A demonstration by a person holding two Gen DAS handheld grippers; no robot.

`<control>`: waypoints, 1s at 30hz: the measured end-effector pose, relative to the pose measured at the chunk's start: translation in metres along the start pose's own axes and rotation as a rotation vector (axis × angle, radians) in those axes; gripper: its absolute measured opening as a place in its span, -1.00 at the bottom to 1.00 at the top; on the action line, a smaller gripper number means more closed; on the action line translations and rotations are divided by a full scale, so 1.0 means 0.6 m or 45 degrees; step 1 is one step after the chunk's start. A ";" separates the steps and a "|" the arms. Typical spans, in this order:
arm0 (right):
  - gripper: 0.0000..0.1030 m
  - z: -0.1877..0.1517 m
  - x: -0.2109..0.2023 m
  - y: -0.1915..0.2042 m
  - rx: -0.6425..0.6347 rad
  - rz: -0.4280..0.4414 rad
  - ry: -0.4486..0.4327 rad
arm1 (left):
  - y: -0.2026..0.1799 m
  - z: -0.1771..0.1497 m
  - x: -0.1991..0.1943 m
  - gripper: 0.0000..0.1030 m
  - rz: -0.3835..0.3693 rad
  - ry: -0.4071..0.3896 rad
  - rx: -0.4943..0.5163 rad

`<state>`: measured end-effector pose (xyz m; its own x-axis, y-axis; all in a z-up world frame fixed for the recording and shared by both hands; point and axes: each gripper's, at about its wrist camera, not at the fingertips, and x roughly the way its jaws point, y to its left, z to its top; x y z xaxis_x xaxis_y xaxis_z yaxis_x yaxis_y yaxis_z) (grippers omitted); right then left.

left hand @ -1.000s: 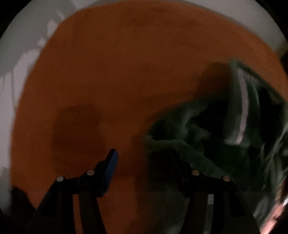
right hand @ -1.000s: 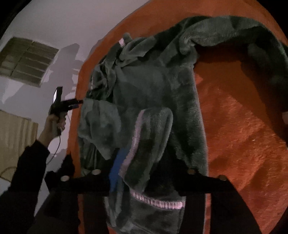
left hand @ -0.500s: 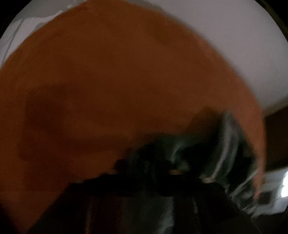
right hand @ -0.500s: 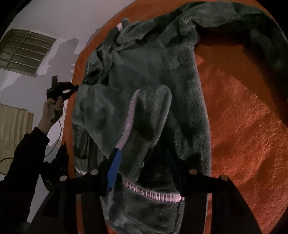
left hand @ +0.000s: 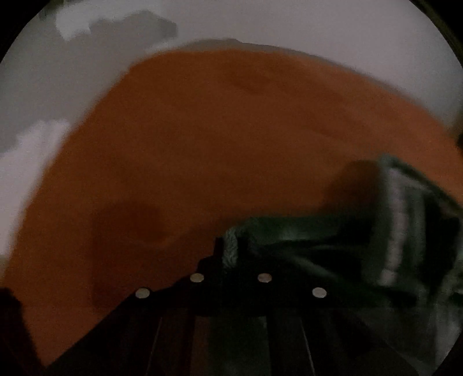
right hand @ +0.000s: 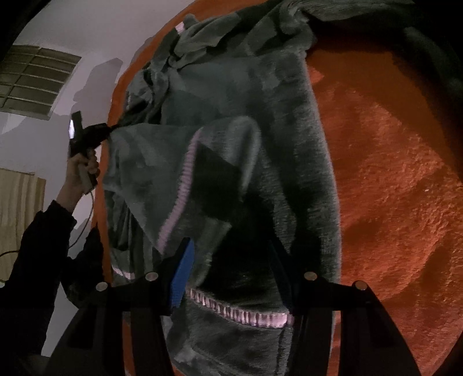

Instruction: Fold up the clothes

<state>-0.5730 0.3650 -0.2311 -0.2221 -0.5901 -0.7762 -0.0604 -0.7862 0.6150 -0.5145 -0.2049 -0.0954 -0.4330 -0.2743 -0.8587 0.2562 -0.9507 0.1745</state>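
Right wrist view: a dark green fleece garment [right hand: 277, 121] with a pink zipper [right hand: 237, 313] lies crumpled on an orange fuzzy blanket [right hand: 399, 202], most of it on the blanket's left side, one sleeve trailing toward the top right. The right gripper [right hand: 231, 269] hovers over the zipper with its fingers [right hand: 181, 272] spread apart and nothing between them. At the garment's left edge, the left gripper [right hand: 99, 130] is clenched on a corner of the fabric, pulling it taut; a hand [right hand: 79, 170] in a dark sleeve [right hand: 37, 240] holds it. Left wrist view, blurred and dim: the left gripper's fingers are pressed together on a fold of the garment [left hand: 318, 240], the blanket [left hand: 202, 138] spreading beyond, a pale wall [left hand: 289, 23] behind it.
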 end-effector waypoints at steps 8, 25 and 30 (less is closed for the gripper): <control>0.00 -0.001 0.006 0.005 0.003 -0.011 -0.005 | 0.009 -0.006 0.038 -0.67 -0.023 0.143 0.005; 0.00 -0.015 0.003 0.085 -0.113 0.044 0.010 | 0.189 -0.236 -0.132 -0.11 -0.571 0.181 -0.150; 0.00 -0.040 0.012 0.103 -0.162 0.028 0.031 | 0.187 -0.222 -0.119 -0.05 -0.649 0.129 -0.260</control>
<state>-0.5547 0.3078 -0.2019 -0.1986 -0.6105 -0.7667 0.0687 -0.7890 0.6105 -0.3397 -0.2728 -0.0786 -0.4632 0.2374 -0.8538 0.2030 -0.9094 -0.3630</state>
